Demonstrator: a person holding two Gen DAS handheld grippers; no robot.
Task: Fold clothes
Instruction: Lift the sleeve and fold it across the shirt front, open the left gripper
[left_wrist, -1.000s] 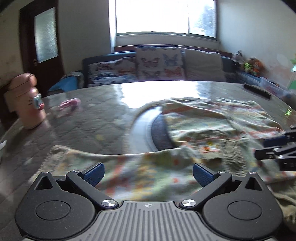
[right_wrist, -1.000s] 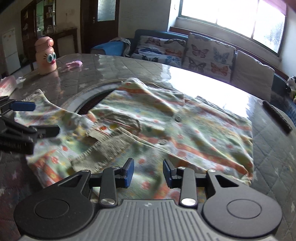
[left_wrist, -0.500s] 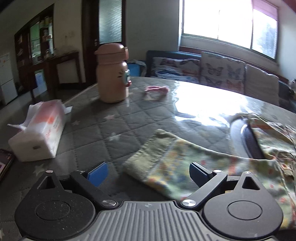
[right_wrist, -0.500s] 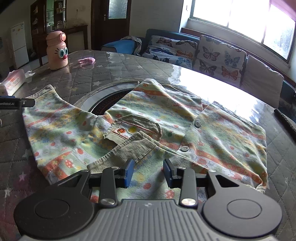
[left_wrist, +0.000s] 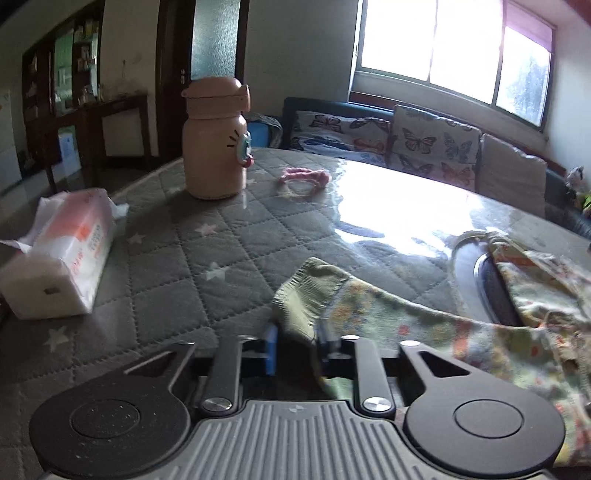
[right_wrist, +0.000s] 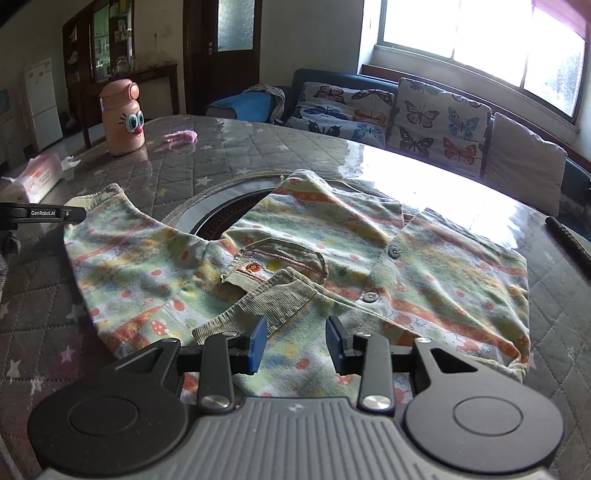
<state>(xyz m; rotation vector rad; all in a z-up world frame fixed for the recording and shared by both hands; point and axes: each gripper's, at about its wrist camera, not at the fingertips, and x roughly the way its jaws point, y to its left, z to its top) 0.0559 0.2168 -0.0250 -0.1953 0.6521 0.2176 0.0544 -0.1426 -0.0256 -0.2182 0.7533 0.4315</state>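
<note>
A small patterned green and orange shirt (right_wrist: 332, 251) lies spread on the quilted table, over a round dark inset. Its left sleeve (right_wrist: 122, 243) stretches out to the left. My left gripper (left_wrist: 295, 345) is shut on the sleeve's green ribbed cuff (left_wrist: 310, 288), which bunches between the blue pads. It also shows in the right wrist view (right_wrist: 44, 213) at the cuff. My right gripper (right_wrist: 293, 341) hovers partly open and empty over the shirt's near hem, just behind a ribbed corduroy flap (right_wrist: 258, 306).
A pink bottle with cartoon eyes (right_wrist: 122, 118), a tissue pack (left_wrist: 62, 254) and a pink string (left_wrist: 304, 177) are on the table's left. A dark remote (right_wrist: 569, 240) lies at the right edge. A sofa with butterfly cushions (right_wrist: 406, 110) stands behind.
My left gripper swung left along the sleeve to its cuff and closed on it. My right gripper stayed over the near hem, jaws unchanged.
</note>
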